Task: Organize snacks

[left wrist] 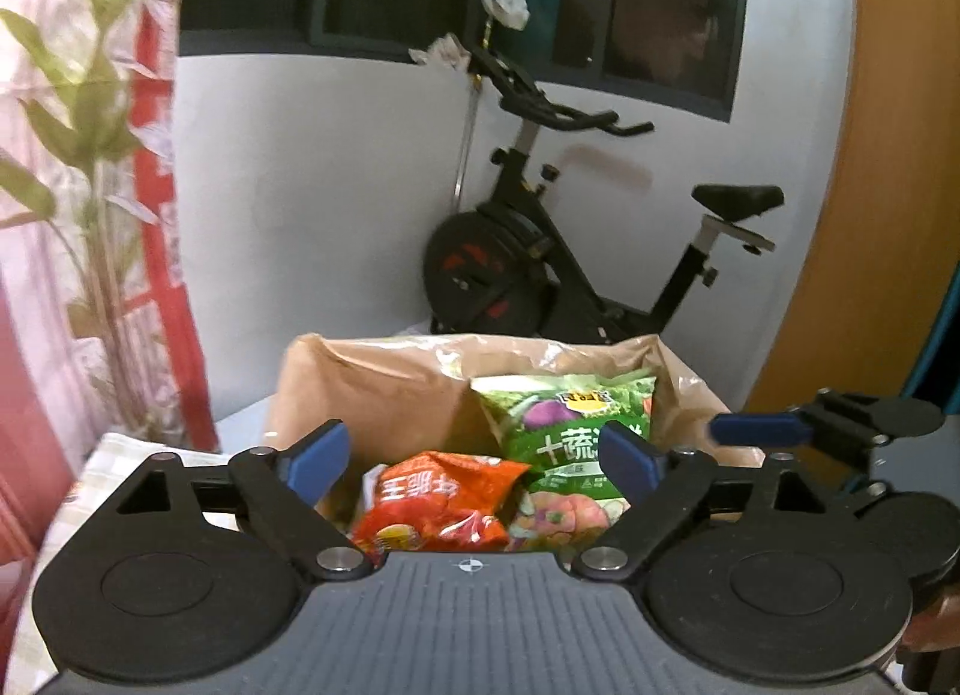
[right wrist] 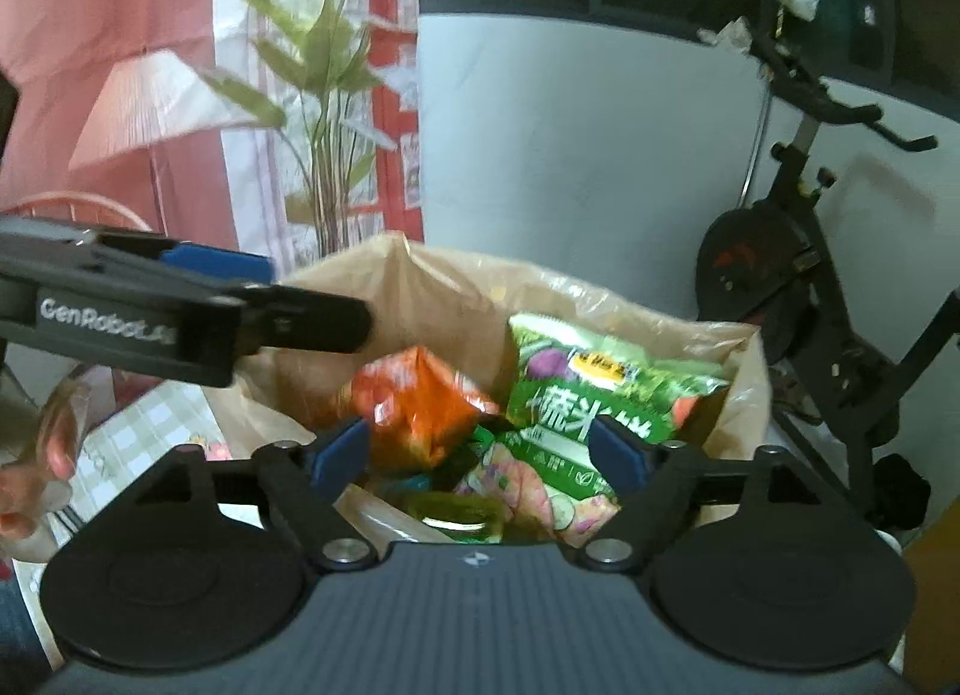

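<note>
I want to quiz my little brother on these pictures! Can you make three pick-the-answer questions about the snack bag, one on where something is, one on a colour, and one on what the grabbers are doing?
1. Where is the green snack packet?
A. inside the brown bag
B. on the exercise bike
C. in the plant

2. What colour is the crumpled packet beside the green one?
A. blue
B. orange-red
C. white

3. What are the left gripper and the right gripper doing?
A. both pinching a packet
B. one open, one shut
C. both open, holding nothing

Answers:
1 A, it stands among the snacks within the bag's walls.
2 B, the orange-red packet lies left of the green one.
3 C, their blue pads stand wide apart, touching no packet.
</note>
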